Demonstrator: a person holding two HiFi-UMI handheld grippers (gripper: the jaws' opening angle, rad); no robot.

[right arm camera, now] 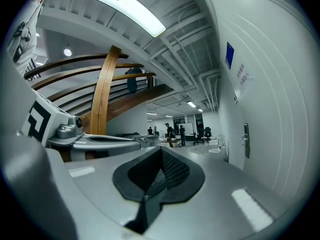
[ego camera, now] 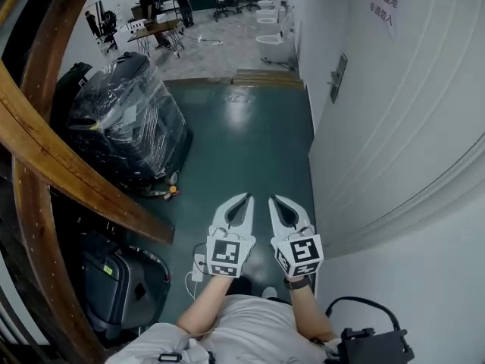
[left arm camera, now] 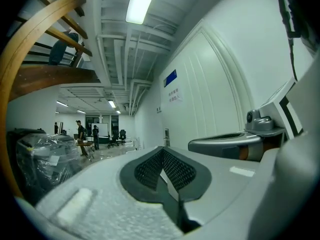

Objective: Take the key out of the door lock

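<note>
To the left of both tools a plastic-wrapped machine (ego camera: pixel 125 120) stands on the green floor (ego camera: pixel 242 142) under curved wooden stair rails (ego camera: pixel 45 165). The left tool (ego camera: pixel 244 200) (left arm camera: pixel 162 151) is held level in front of the person, its jaws pressed together with nothing between them and touching nothing. Just beside it, and apart from it, the right tool (ego camera: pixel 275 200) (right arm camera: pixel 161 151) points the same way, its jaws likewise closed on empty air. Each one shows at the edge of the other's gripper view. To the right of the tools runs a white panelled door (ego camera: pixel 394 127). The door lock (ego camera: pixel 338 76) (left arm camera: pixel 166 136) (right arm camera: pixel 246 140), a dark plate with a handle, sits ahead of the right tool and well apart from both. The key is too small to make out.
</note>
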